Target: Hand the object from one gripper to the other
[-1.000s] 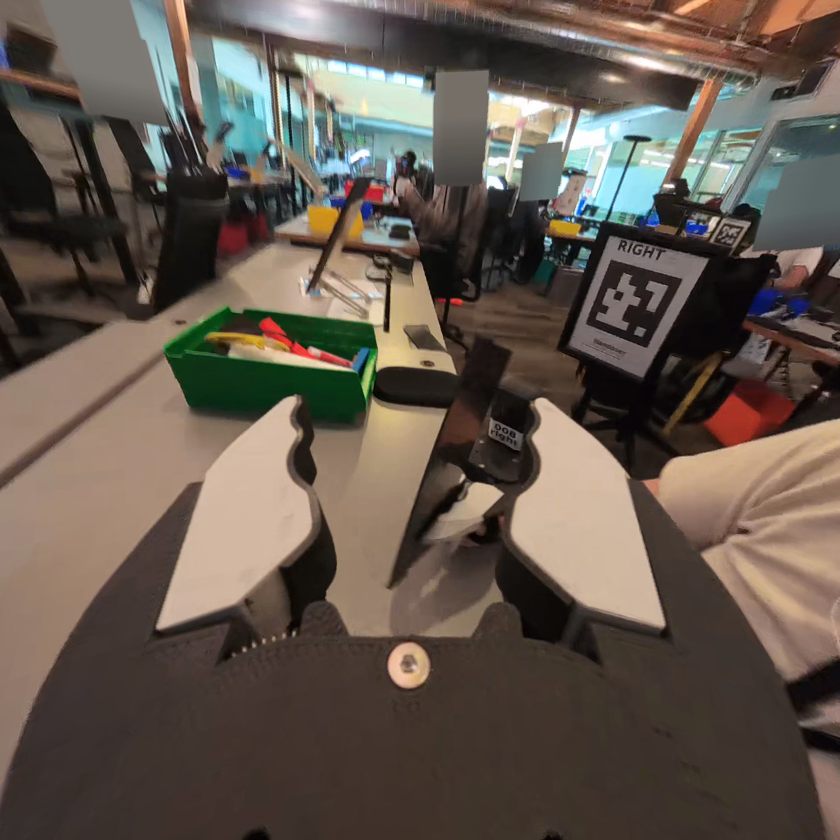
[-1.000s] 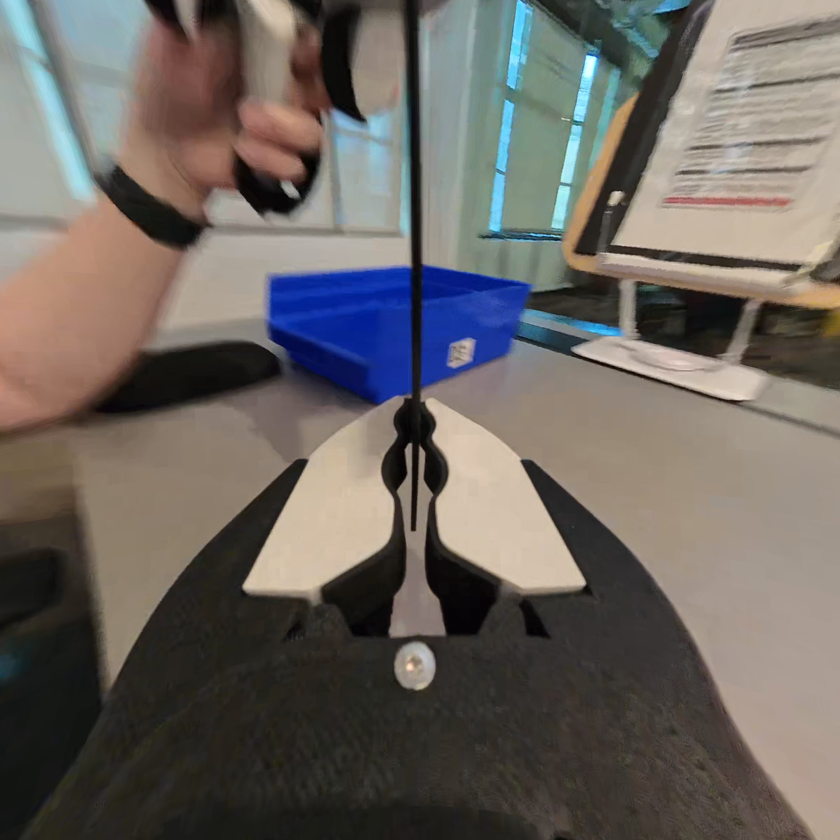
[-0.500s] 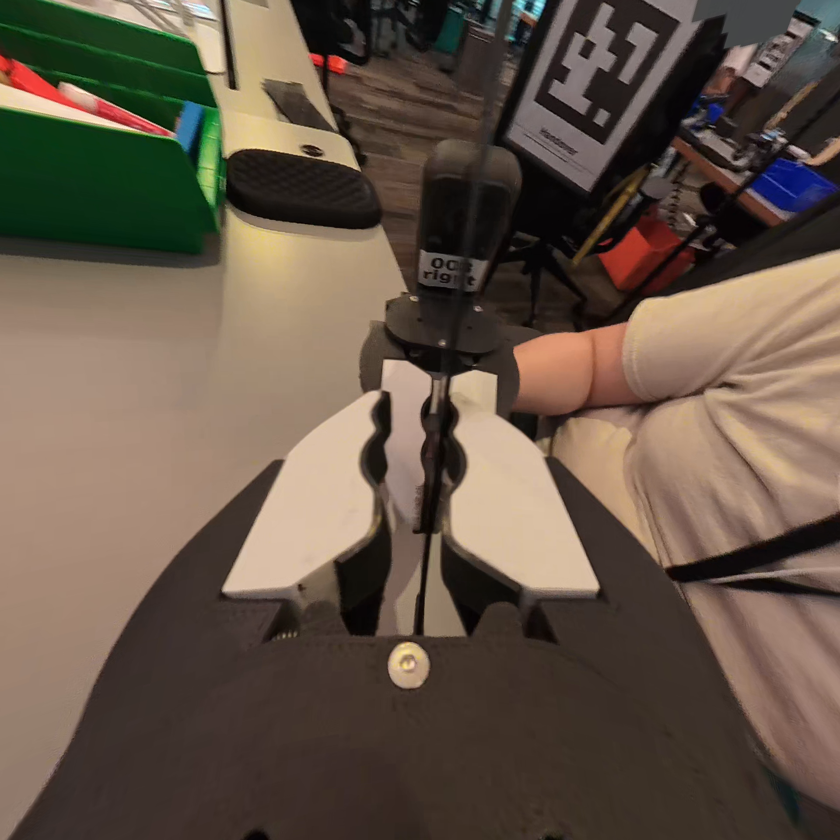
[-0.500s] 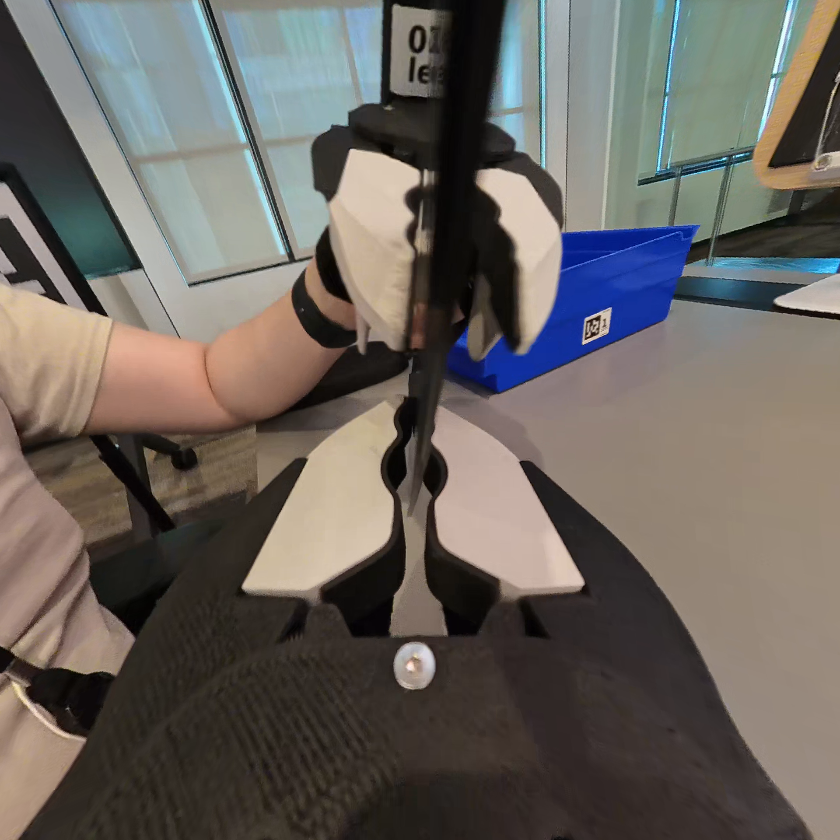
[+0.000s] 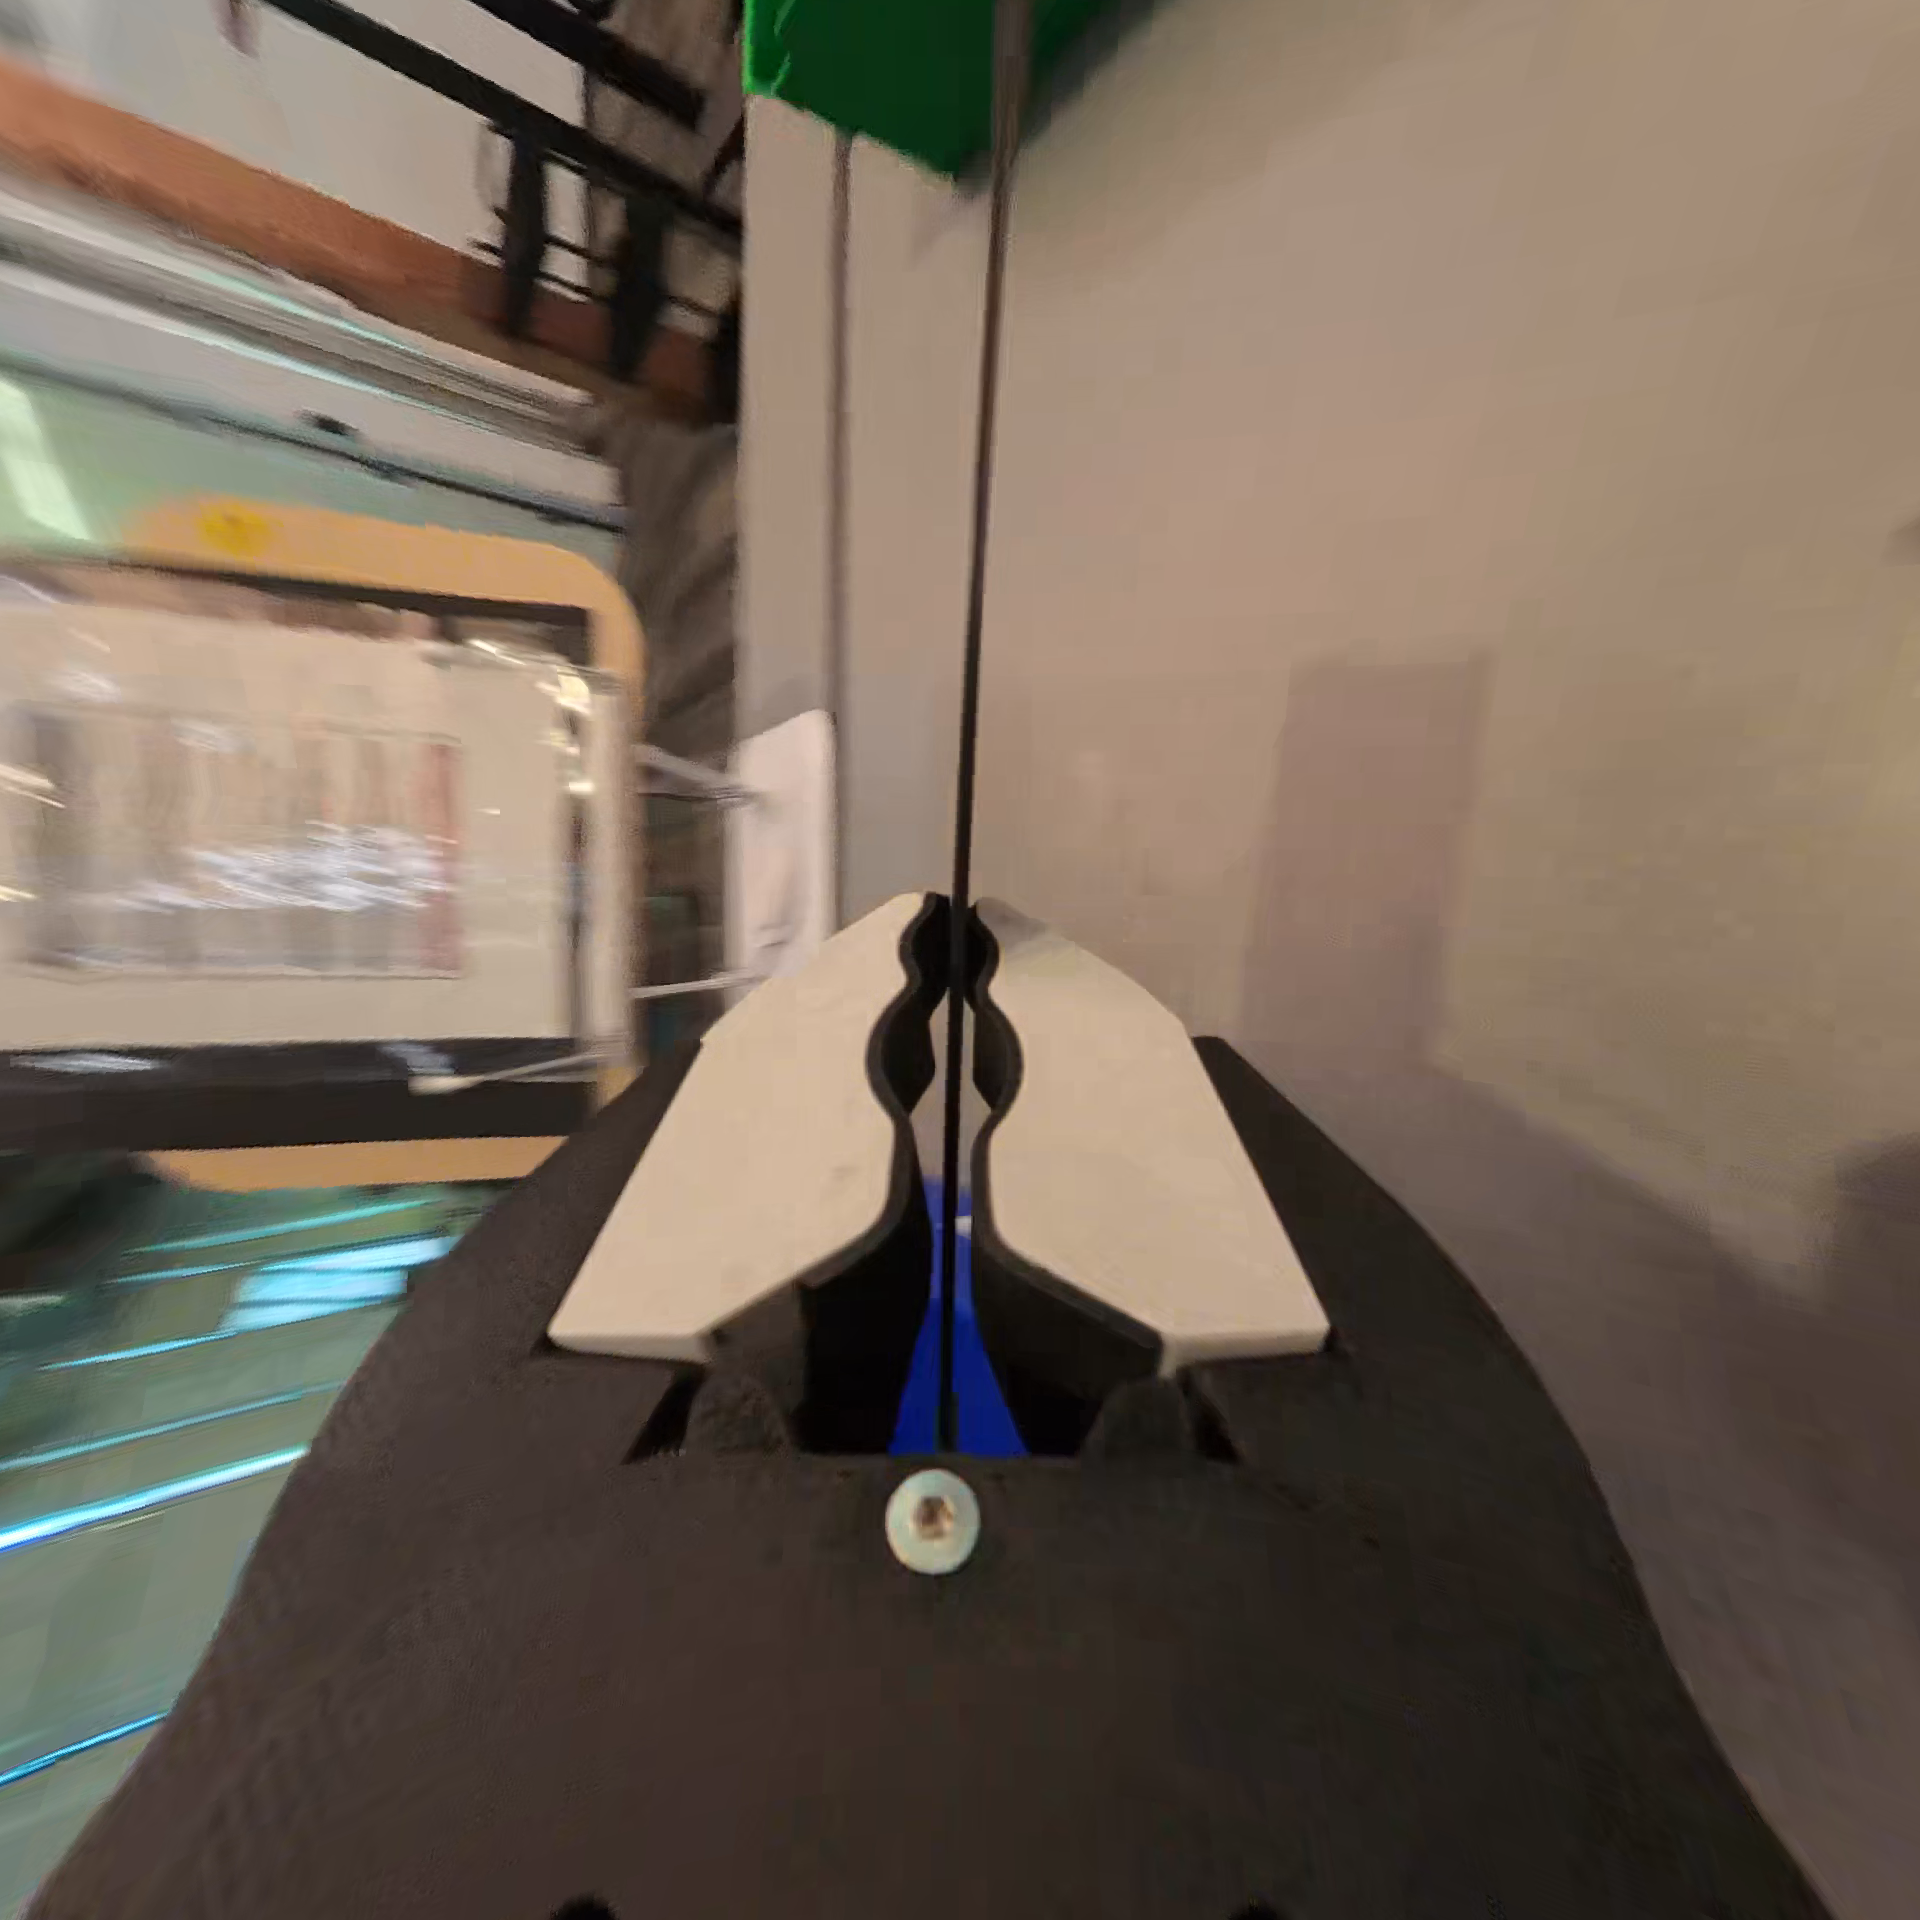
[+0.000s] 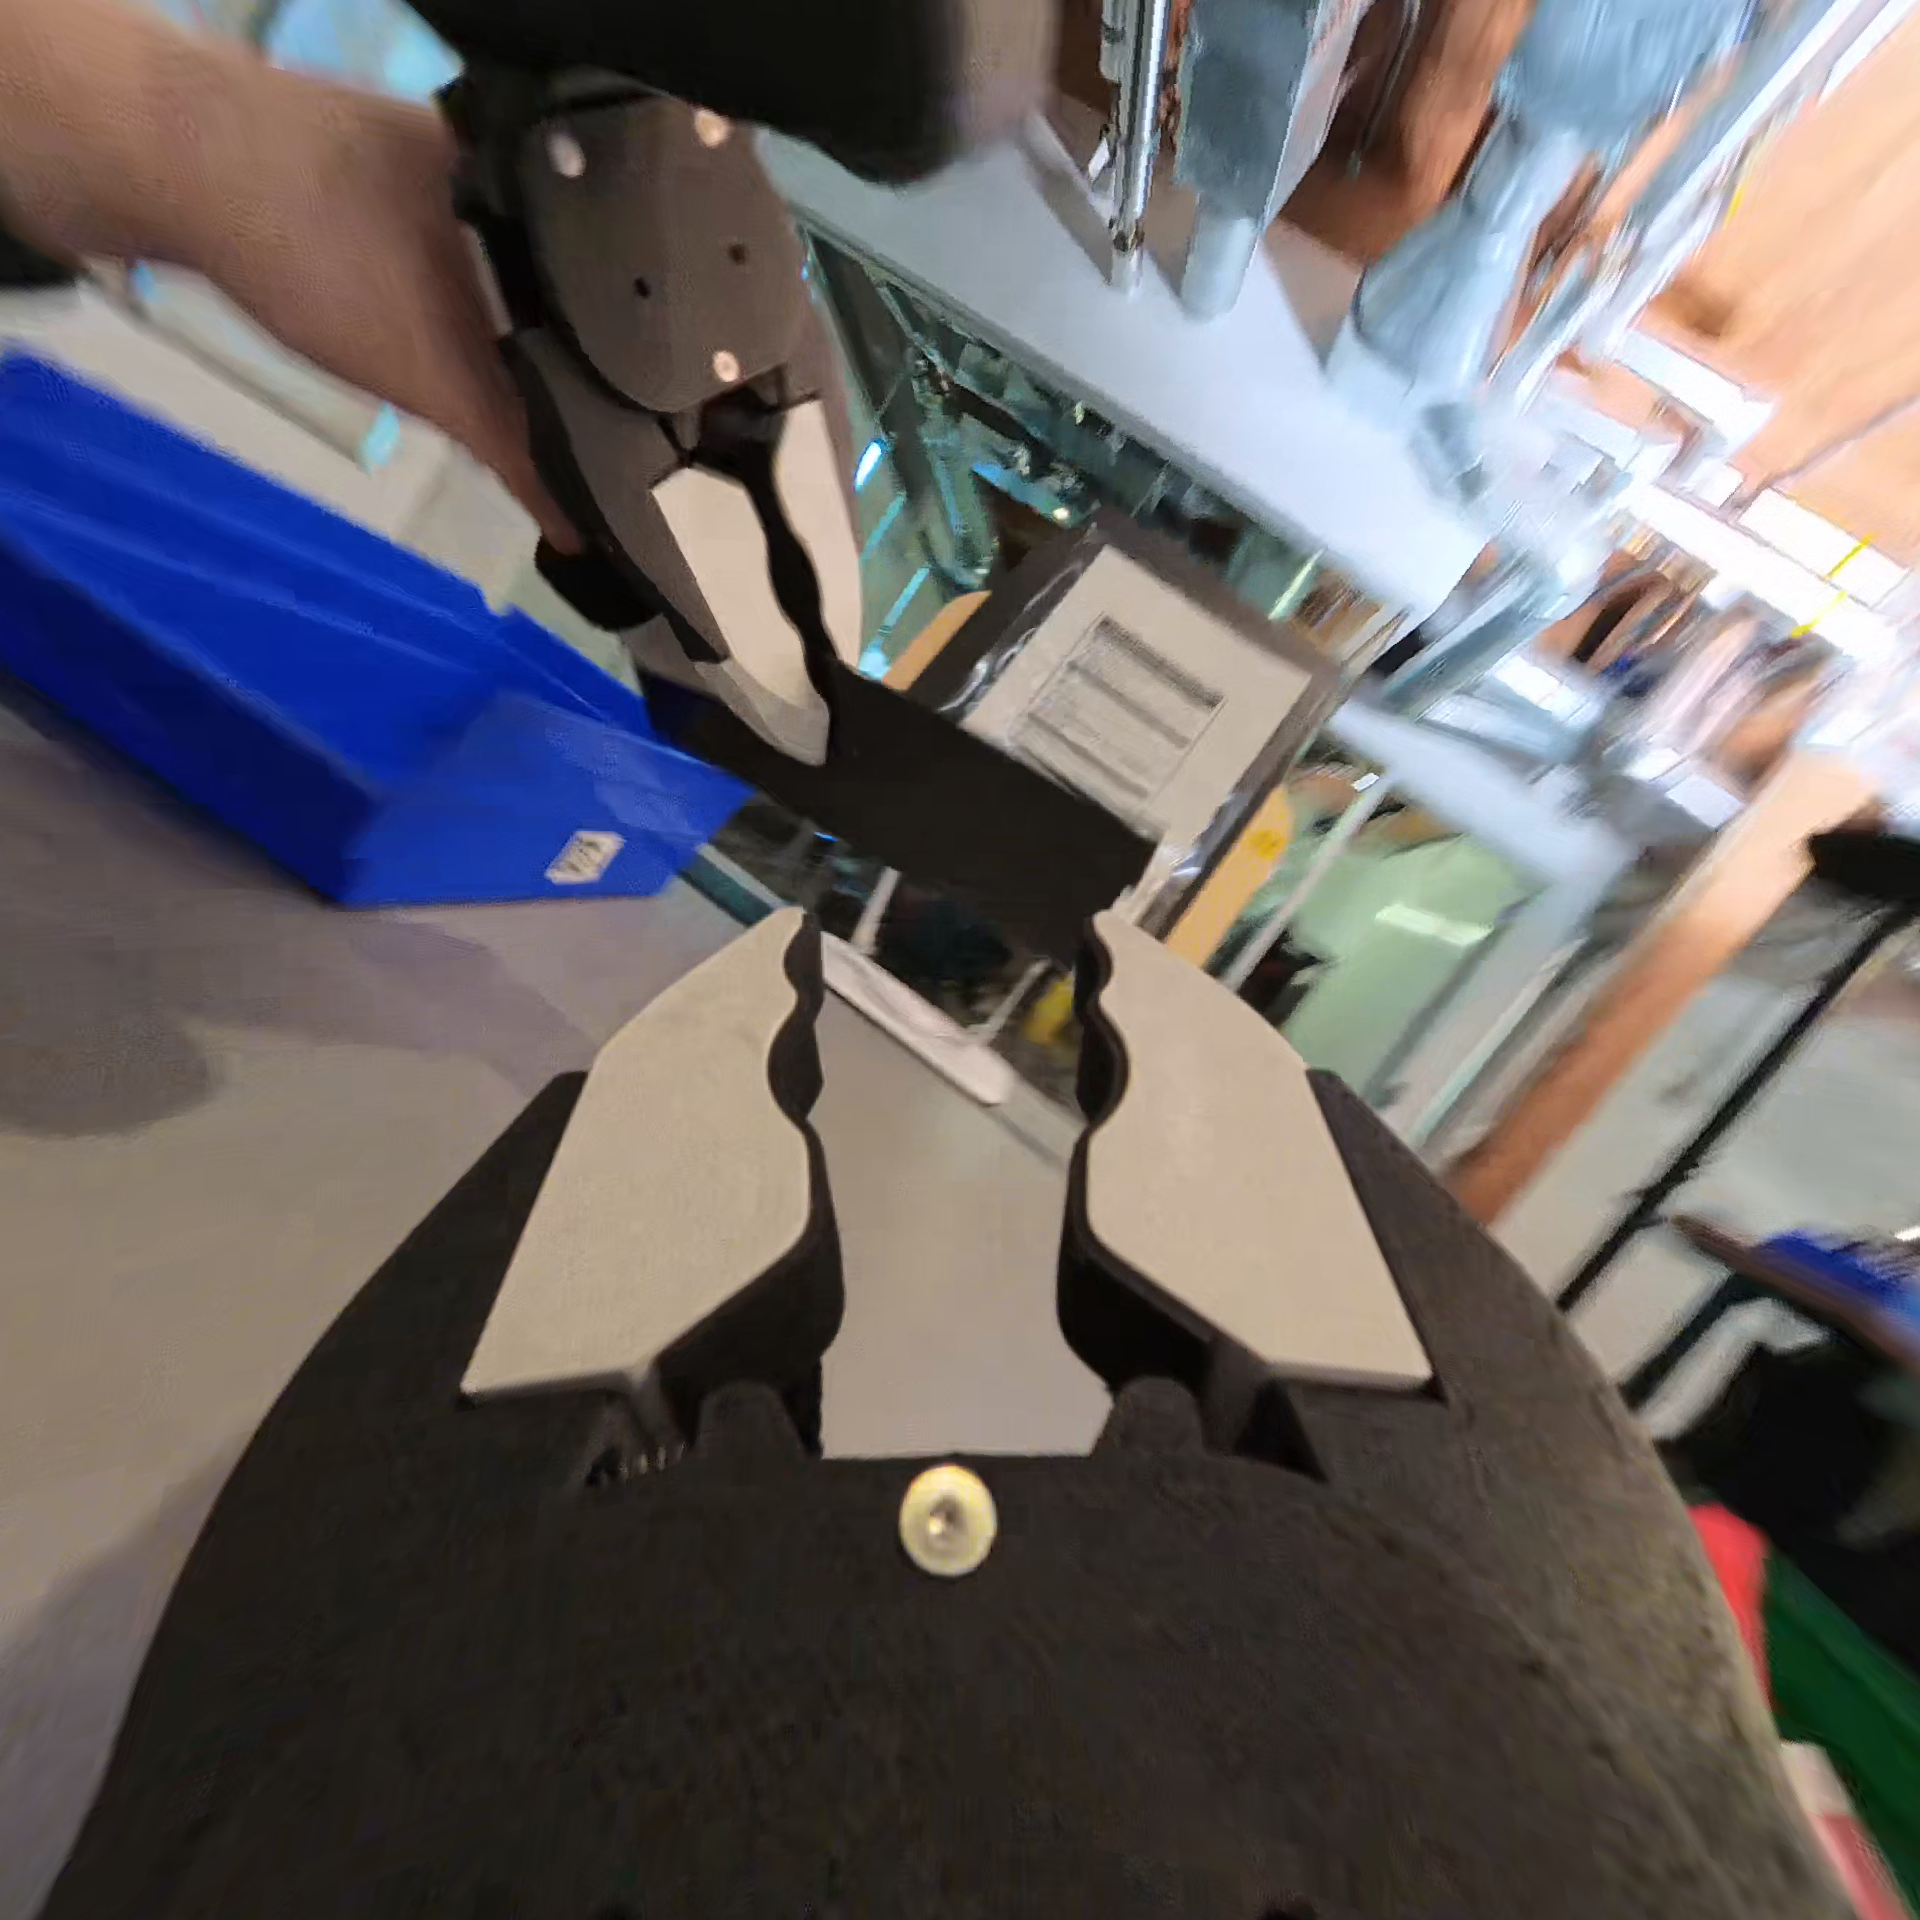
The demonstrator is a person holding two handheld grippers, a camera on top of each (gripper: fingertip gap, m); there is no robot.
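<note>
Black flat strip [image 6: 966,821] is sitting clamped in our left gripper [image 5: 954,925]; our right gripper [image 6: 945,935] is gaping empty, so we are drawing clear gently.

Workshop: parts bins [image 6: 343,717], exposed ductwork [image 6: 1226,156].

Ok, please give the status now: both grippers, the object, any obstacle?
Left gripper shut on thin black sheet. Right gripper open, empty. Nothing between them.
</note>
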